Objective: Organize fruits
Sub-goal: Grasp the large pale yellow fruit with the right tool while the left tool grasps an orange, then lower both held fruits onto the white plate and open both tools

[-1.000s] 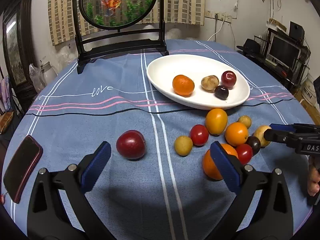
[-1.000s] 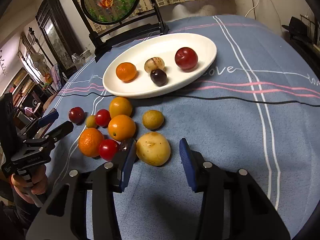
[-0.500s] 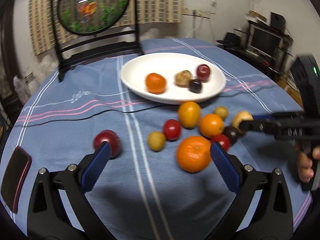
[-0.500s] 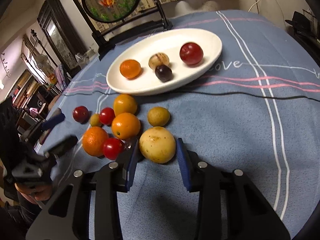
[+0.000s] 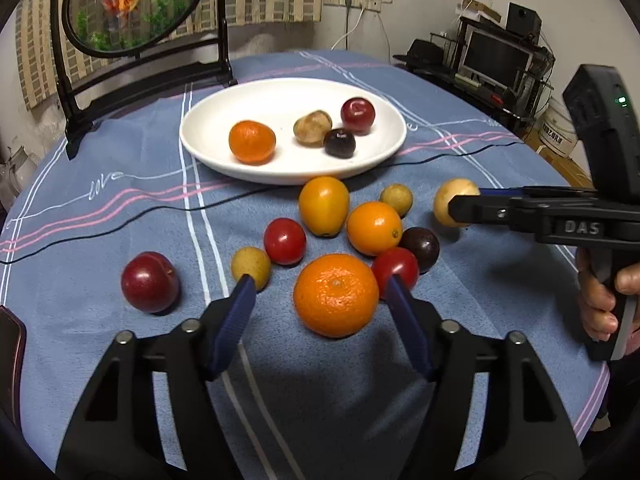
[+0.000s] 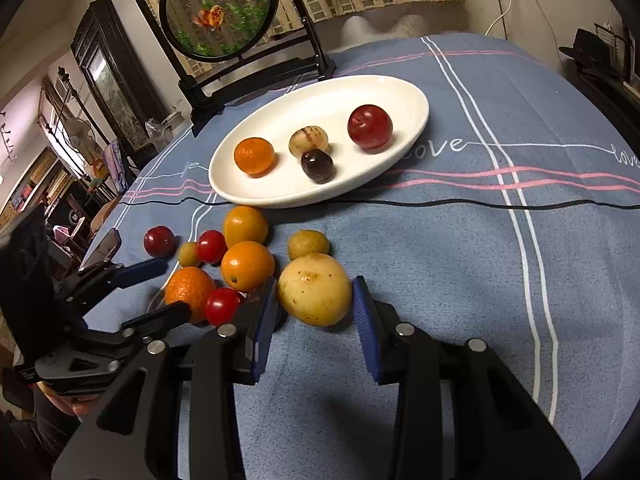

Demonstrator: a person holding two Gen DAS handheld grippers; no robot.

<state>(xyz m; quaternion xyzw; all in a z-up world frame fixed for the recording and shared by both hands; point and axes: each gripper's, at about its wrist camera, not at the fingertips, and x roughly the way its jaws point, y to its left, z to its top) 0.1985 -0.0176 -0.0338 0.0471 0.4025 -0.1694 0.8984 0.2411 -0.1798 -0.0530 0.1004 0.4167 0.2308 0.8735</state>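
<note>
A white plate (image 5: 384, 148) (image 6: 412, 100) holds a tangerine, a pale brown fruit, a dark plum and a red plum. Several loose fruits lie on the blue cloth in front of it. My left gripper (image 5: 322, 294) is open around a large tangerine (image 5: 336, 294), its pads beside it and apart from it. My right gripper (image 6: 314, 300) stands narrowly open around a big yellow fruit (image 6: 314, 288), pads close to its sides; contact is not clear. The right gripper also shows in the left wrist view (image 5: 464, 208), the left one in the right wrist view (image 6: 160, 292).
A lone red plum (image 5: 150, 282) lies left of the cluster. A phone (image 5: 10, 344) lies at the table's left edge. A round fish screen on a black stand (image 5: 140, 20) stands behind the plate. A black cable (image 6: 480, 202) crosses the cloth.
My left gripper has swung right from the red plum, moved over the large tangerine and narrowed around it. My right gripper has moved forward and closed in around the yellow fruit.
</note>
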